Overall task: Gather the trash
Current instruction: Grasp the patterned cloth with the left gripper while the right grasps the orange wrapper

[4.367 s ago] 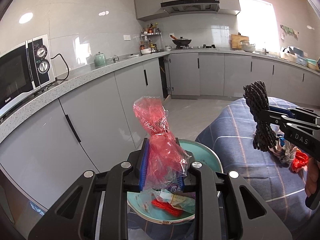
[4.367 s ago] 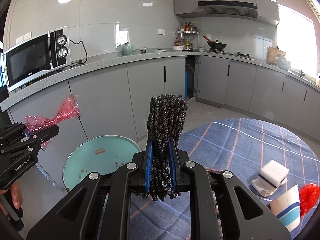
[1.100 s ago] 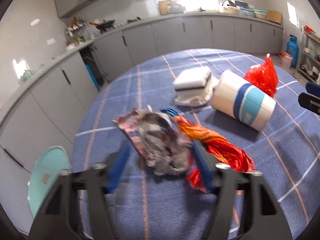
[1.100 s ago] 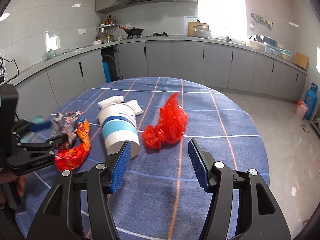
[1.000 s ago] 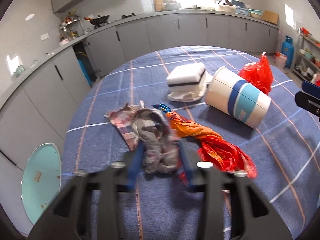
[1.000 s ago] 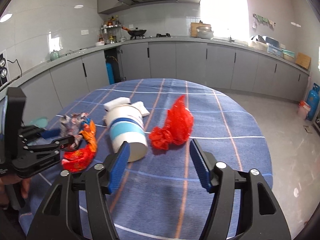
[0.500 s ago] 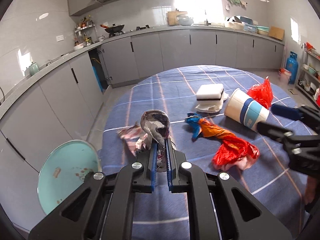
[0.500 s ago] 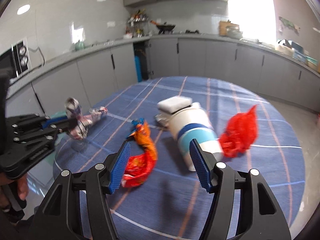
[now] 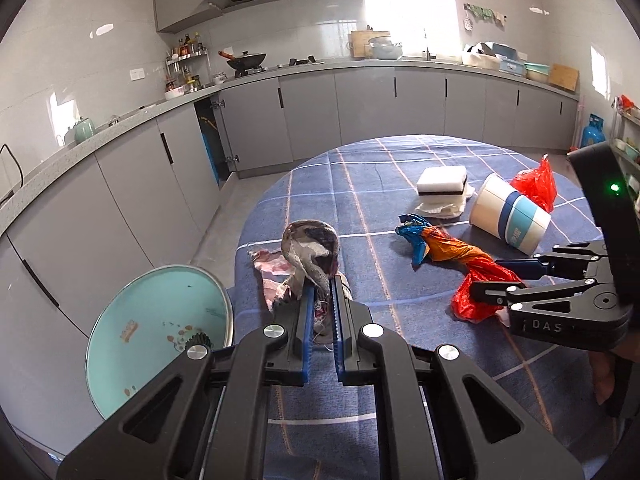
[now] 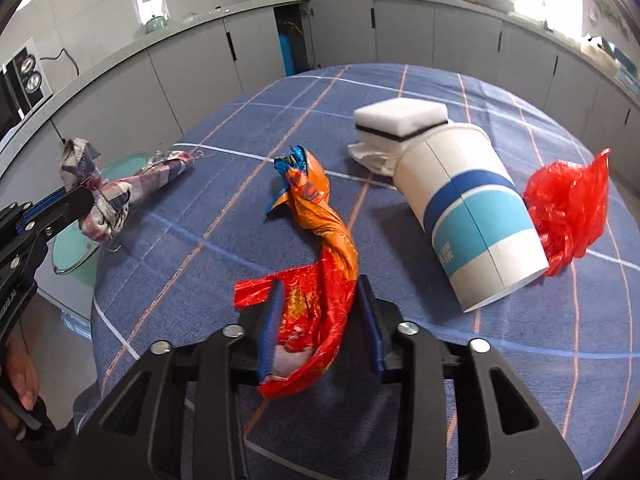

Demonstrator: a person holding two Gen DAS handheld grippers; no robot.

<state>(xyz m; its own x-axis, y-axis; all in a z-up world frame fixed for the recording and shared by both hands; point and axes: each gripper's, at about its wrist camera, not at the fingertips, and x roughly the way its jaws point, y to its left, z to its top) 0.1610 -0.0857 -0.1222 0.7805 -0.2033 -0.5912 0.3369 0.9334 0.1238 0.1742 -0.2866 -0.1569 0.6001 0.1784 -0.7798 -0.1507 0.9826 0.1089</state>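
Orange wrapper [image 10: 320,280] between closing right tongs [image 10: 320,300] (table [image 10: 440,380])

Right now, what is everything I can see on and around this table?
Cloth scrap: one, grey and pink plaid, at the table's near edge, clamped in the left gripper.
Twisted wrapper: one, orange-red with a blue tip, mid-table, its red end between the right gripper's fingers.
Paper cup: one, white with blue bands, lying on its side.
Sponge: one, white with a dark stripe, on crumpled white paper behind the cup.
Plastic bag: one, red, crumpled beside the cup.
Table: one, round, blue checked cloth.
Bin: one, teal inside, on the floor beside the table.
Left gripper: black, blue pads, shut.
Right gripper: black, blue pads, jaws just closing around the wrapper.
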